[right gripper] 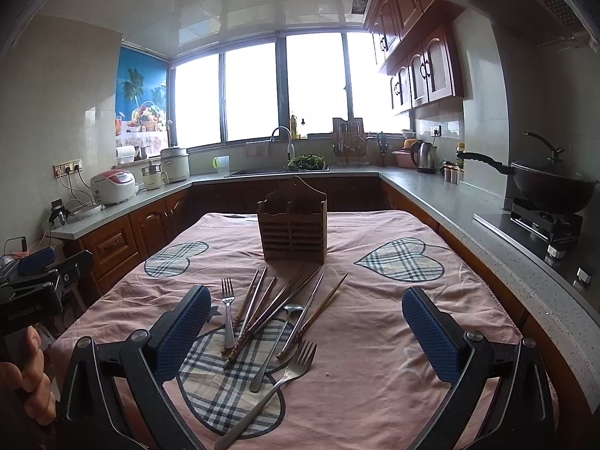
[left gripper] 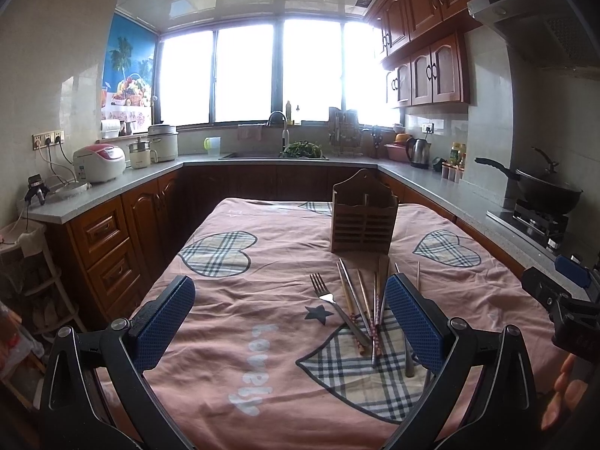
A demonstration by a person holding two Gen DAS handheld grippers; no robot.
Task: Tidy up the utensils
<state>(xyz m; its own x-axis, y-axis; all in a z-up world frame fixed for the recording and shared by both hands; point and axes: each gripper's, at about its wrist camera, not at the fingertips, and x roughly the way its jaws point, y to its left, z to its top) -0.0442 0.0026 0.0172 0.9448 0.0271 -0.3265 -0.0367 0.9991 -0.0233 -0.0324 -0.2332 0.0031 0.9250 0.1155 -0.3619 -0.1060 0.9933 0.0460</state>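
A brown wooden utensil holder (left gripper: 363,218) (right gripper: 293,225) stands upright on the far half of the pink cloth-covered table (left gripper: 240,337) (right gripper: 375,356). In front of it lies a loose pile: several chopsticks (left gripper: 356,307) (right gripper: 270,309), two metal forks (left gripper: 325,294) (right gripper: 227,302) (right gripper: 277,380) and a spoon (right gripper: 279,341). My left gripper (left gripper: 290,317) is open and empty above the table, left of the pile. My right gripper (right gripper: 305,330) is open and empty, hovering over the pile's near side.
Kitchen counters surround the table: rice cookers (left gripper: 99,163) at left, a sink with faucet (left gripper: 279,142) at the back, a kettle (left gripper: 418,152) and a wok on a stove (right gripper: 551,187) at right. Wall cabinets (left gripper: 423,37) hang upper right.
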